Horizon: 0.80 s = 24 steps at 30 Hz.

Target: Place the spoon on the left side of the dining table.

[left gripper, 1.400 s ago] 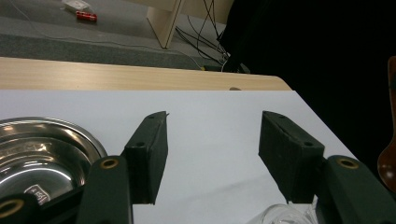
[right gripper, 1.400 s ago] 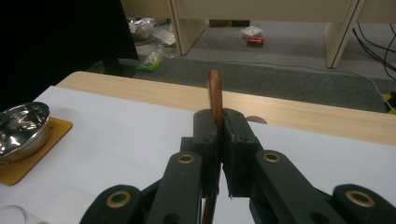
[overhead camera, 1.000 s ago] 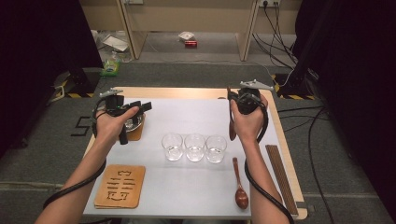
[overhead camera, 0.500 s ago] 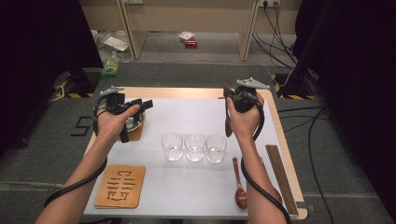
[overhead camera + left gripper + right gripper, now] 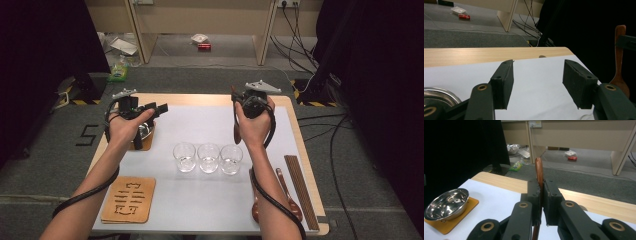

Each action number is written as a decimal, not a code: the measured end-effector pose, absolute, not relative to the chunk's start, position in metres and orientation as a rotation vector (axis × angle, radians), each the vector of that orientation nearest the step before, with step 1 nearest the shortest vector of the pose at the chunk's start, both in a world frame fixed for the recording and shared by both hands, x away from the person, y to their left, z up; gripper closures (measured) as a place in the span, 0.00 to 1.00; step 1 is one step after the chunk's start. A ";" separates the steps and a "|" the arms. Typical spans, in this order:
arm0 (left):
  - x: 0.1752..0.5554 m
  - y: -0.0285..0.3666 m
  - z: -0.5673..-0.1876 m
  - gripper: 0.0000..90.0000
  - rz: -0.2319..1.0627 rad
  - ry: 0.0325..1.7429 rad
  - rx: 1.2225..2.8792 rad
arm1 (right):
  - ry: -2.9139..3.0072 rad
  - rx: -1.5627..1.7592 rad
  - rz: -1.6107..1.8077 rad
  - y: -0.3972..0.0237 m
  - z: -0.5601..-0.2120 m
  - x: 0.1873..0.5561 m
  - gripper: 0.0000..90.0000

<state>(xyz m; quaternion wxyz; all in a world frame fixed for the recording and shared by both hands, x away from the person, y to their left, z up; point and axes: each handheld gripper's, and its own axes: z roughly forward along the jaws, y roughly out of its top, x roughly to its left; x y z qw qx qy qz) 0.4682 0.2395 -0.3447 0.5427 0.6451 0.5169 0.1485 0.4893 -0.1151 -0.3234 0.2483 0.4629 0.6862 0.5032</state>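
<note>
The fingers (image 5: 534,202) of the right gripper (image 5: 239,116) are closed on a wooden spoon (image 5: 538,174), which is held upright above the far right of the counter (image 5: 210,210). The fingers (image 5: 502,83) of the left gripper (image 5: 150,111) are spread apart with nothing between them, above a steel bowl (image 5: 447,203) on an orange coaster (image 5: 451,221) at the far left. Three glasses (image 5: 208,157) are lined up at mid-counter. A second spoon (image 5: 289,195), chopsticks (image 5: 301,190) and a carved mat (image 5: 127,199) are laid nearer.
</note>
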 end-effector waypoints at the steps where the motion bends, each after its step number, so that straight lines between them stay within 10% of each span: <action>1: 0.468 0.239 -0.344 0.46 0.354 1.227 1.530 | 1.872 1.247 1.374 -0.114 -0.324 0.490 0.94; 24: 0.479 0.228 -0.335 0.46 0.359 1.197 1.527 | 1.923 1.216 1.410 -0.083 -0.330 0.495 0.94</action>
